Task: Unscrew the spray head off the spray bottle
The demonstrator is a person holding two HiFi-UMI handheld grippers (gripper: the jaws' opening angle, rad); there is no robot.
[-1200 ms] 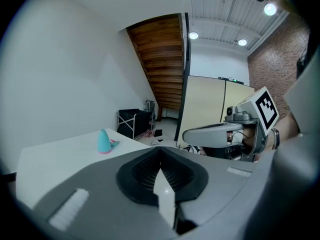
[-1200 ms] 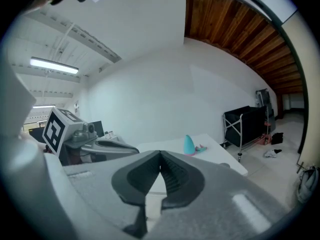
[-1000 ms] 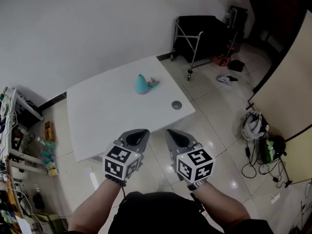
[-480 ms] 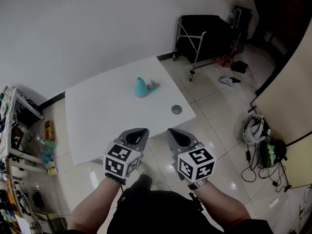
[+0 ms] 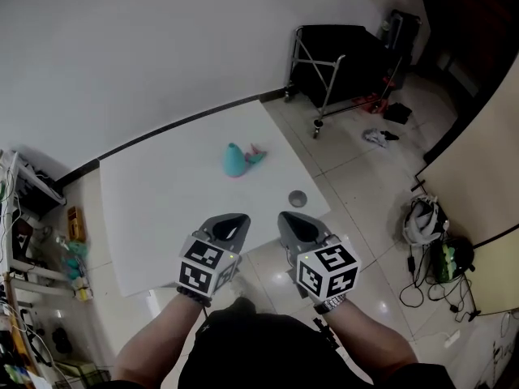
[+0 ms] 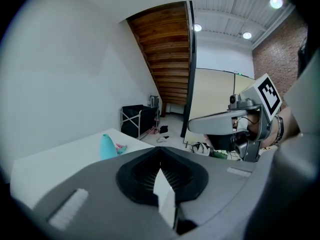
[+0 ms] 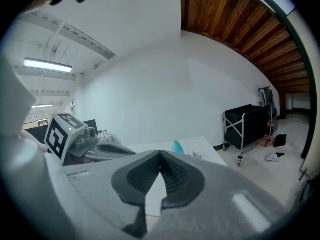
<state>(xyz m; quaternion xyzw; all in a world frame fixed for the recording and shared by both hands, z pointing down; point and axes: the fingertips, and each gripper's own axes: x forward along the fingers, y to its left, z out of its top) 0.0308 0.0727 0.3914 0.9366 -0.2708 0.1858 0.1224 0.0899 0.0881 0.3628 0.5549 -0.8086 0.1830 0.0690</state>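
As we look down, a cluttered shelf (image 5: 32,241) stands on the floor at our far left, just beside the white table (image 5: 146,209). Next comes our left gripper (image 5: 231,222), held over the table's near edge with its marker cube turned toward us. In its own view we see its jaws pressed together, ribbed pads meeting, with nothing between them.

Beyond its tips and well apart from it, the teal bottle (image 5: 233,160) sits on the far half of the table, toward the wall. The left gripper view shows it with its narrow end up. A pink spray head (image 5: 256,156) shows at the bottle's right side, low down. We cannot tell whether it is screwed on or only lies against the bottle.

Our right gripper (image 5: 293,222) is level with the left one and just beside it, at the same table edge. Its jaws too are closed on themselves and hold nothing. In its view the bottle appears just above the jaw tips, far off on the tabletop.

A small grey disc (image 5: 298,198) lies near the table's right corner, between the right gripper and the bottle.

Further right, a black cart (image 5: 340,59) on wheels stands by the wall. Some dark and pale things (image 5: 379,135) lie on the tiles near it. At our far right a white bundle (image 5: 422,211) and cables (image 5: 418,270) rest on the floor by a beige partition (image 5: 486,152).
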